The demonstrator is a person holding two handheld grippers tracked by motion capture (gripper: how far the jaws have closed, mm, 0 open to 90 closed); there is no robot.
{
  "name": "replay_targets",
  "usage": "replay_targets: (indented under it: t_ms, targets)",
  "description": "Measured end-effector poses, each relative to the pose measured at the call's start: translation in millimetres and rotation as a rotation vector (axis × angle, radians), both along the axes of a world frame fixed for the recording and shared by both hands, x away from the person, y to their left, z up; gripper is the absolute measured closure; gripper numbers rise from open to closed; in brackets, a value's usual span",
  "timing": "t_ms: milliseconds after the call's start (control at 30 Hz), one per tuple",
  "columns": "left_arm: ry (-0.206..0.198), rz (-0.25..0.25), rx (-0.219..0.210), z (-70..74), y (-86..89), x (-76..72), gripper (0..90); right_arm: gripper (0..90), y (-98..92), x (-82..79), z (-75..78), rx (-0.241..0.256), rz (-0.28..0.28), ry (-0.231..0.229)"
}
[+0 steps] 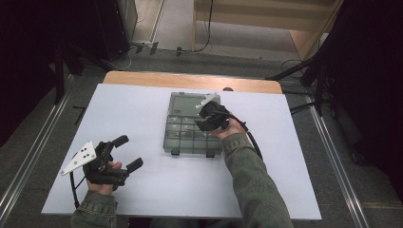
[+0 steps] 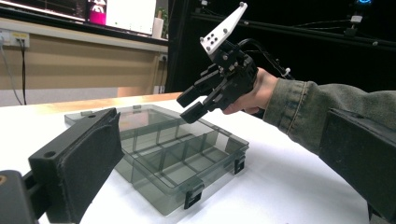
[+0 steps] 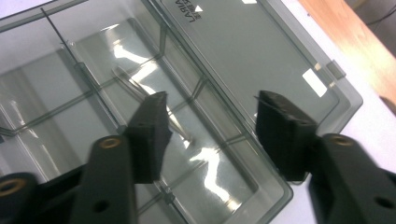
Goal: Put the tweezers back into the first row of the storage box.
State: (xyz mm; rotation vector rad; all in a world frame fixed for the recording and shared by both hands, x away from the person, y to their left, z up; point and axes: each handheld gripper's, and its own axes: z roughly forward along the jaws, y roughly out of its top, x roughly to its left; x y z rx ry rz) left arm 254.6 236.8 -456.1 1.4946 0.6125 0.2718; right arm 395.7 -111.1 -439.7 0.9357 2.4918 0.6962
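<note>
Both claws stand with their jaws apart and nothing between them. Largest of all is the white table (image 1: 142,190), its wooden far edge bare. On it, a little right of centre and nearer the far edge than the near one, lies a smoky clear plastic organizer box (image 1: 183,128), lid shut, dividers showing through, black latches on its near side. Over the box's right part, the right gripper (image 1: 205,119) hovers tilted down at the lid, held by a hand in a green sleeve (image 1: 252,175). Near the table's front left corner, the left gripper (image 1: 127,152) rests low, pointing toward the box and well apart from it.
</note>
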Motion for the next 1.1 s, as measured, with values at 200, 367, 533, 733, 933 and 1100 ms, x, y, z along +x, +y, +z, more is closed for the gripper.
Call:
replay_targets:
  t_ms: [200, 367, 533, 733, 933, 1100]
  targets:
    - [-0.004, 0.0, -0.002, 0.3, 0.0, -0.8, 0.0, 26.8, -6.4, -0.4, 3.9, 0.059, -0.042, 0.03]
    - [-0.006, 0.001, -0.004, 0.4, 0.0, -1.2, 0.0, 13.5, -13.3, -4.4, 10.2, 0.118, -0.072, 0.042]
    - [-0.007, 0.002, -0.007, 0.5, -0.4, -0.9, 0.0, 0.7, -22.9, -12.3, 15.6, 0.176, -0.106, 0.019]
    - [-0.008, 0.001, -0.004, 0.1, -1.1, 0.6, 0.0, 0.0, -40.2, -24.7, 17.8, 0.221, -0.145, -0.01]
    - [-0.006, 0.0, -0.003, -0.1, -1.8, 1.3, 0.0, 0.0, -62.6, -41.9, 18.3, 0.31, -0.17, -0.037]
    - [-0.007, 0.004, 0.006, -0.1, -2.4, 0.8, 0.0, 0.0, -74.5, -59.3, 17.2, 0.361, -0.168, -0.04]
